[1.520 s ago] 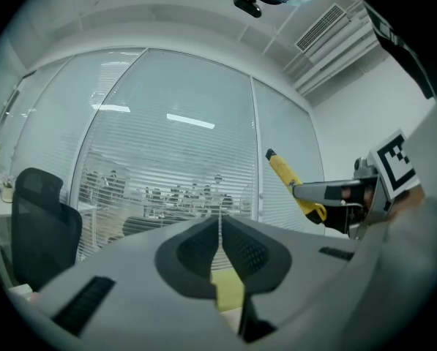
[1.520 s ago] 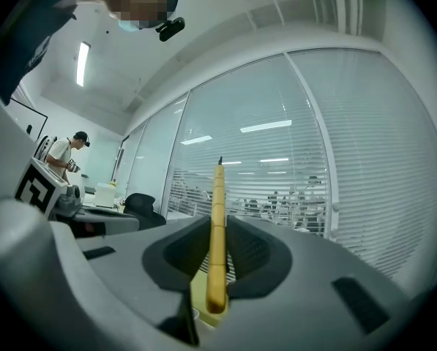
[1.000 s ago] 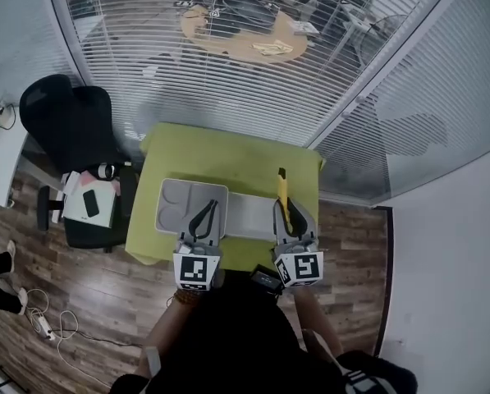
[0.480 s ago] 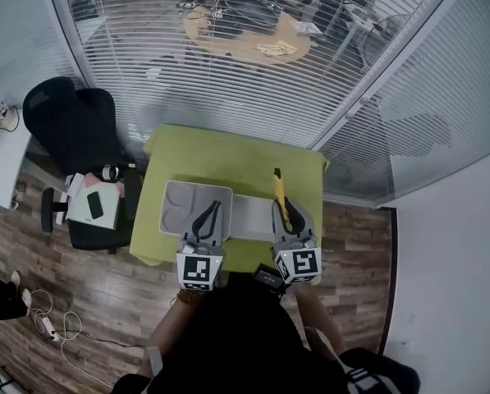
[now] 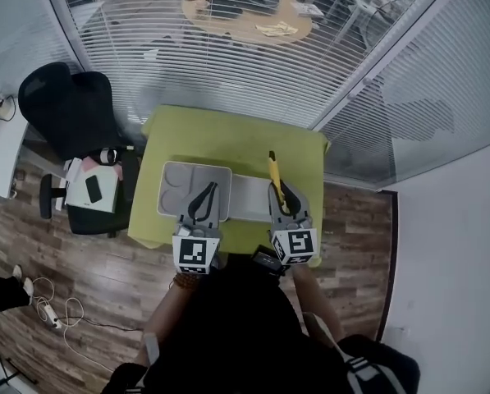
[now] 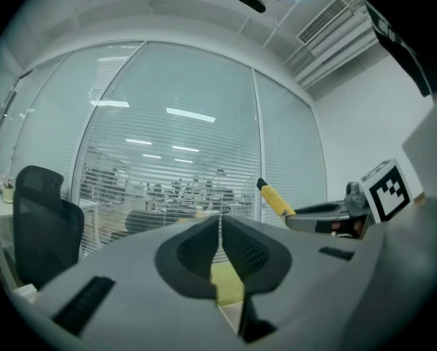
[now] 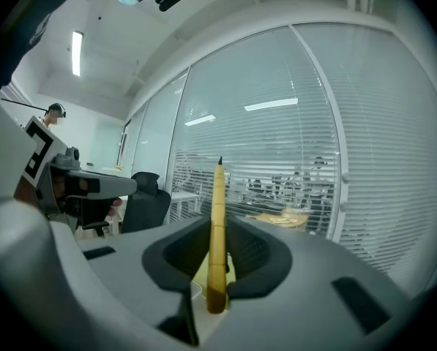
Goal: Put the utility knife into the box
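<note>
Utility knife (image 7: 217,218): clamped by its rear end in right gripper (image 7: 218,269), tip pointing forward, seemingly ready for lowering into box (image 5: 164,189); left gripper (image 6: 219,251) closed, empty, idle alongside.

Yellow utility knife (image 5: 273,173), grey box (image 5: 166,189), green table (image 5: 228,138)

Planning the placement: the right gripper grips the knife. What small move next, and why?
Probably ease the right gripper left and down toward the open box: its jaws are clamped on the utility knife, which hangs by the box's right edge, not yet inside.
</note>
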Demonstrator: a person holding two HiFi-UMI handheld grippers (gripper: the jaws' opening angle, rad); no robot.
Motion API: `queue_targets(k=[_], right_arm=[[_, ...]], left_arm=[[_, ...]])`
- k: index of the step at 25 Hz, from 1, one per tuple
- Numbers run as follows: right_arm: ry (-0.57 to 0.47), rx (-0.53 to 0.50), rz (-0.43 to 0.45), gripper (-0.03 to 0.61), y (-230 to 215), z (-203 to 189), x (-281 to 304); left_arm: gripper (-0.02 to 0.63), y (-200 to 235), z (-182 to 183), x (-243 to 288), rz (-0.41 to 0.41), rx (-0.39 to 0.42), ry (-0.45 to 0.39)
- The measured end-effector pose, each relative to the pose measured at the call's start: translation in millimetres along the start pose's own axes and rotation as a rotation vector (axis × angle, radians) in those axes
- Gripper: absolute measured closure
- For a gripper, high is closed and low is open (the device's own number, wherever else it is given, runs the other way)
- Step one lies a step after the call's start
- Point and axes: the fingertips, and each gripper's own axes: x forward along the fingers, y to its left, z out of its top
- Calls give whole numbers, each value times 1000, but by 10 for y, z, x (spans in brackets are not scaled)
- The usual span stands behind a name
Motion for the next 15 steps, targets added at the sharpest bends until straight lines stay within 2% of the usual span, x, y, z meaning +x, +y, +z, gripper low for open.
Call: queue_targets(k=[15], right_arm=[[117,5,46,515,-32,-498,112]], left_arm=[[591,-41,-59,30,-18,9,21]])
